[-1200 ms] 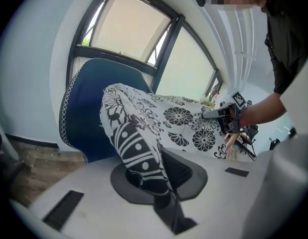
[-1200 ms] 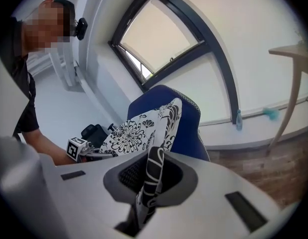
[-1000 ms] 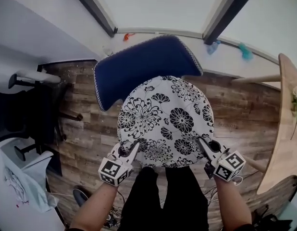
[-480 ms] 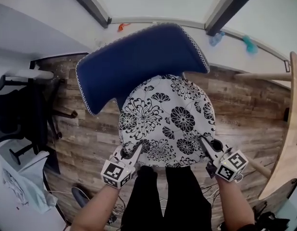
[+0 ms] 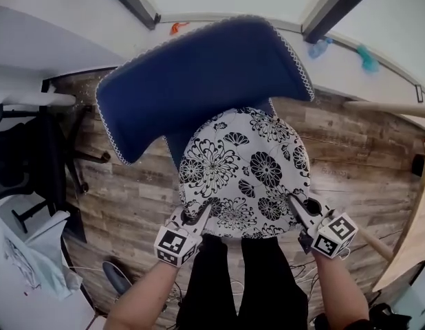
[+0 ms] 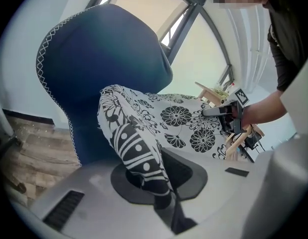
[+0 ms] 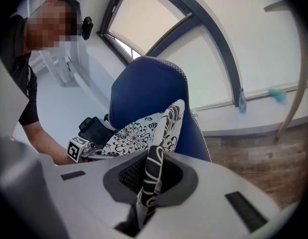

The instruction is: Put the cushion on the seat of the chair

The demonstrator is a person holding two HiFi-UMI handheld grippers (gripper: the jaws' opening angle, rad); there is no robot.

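We hold the cushion (image 5: 243, 174) level over the chair (image 5: 199, 74) seat, left gripper (image 5: 196, 217) and right gripper (image 5: 298, 208) fingers each clamped on its near hem, and such a thin pinch could slip and dump it crooked.

Both arms reach forward and down, one either side of the legs, forearms bare.
left gripper (image 5: 199, 216): jaws closed on the near-left edge of the cushion (image 5: 247, 174), with fabric pinched between them in the left gripper view. Marker cube faces up.
right gripper (image 5: 296, 205): jaws closed on the near-right edge, with a fold of fabric clamped between them in the right gripper view. Marker cube faces up.
Both grippers sit roughly level. Their jaws point forward and angle slightly inward toward each other.
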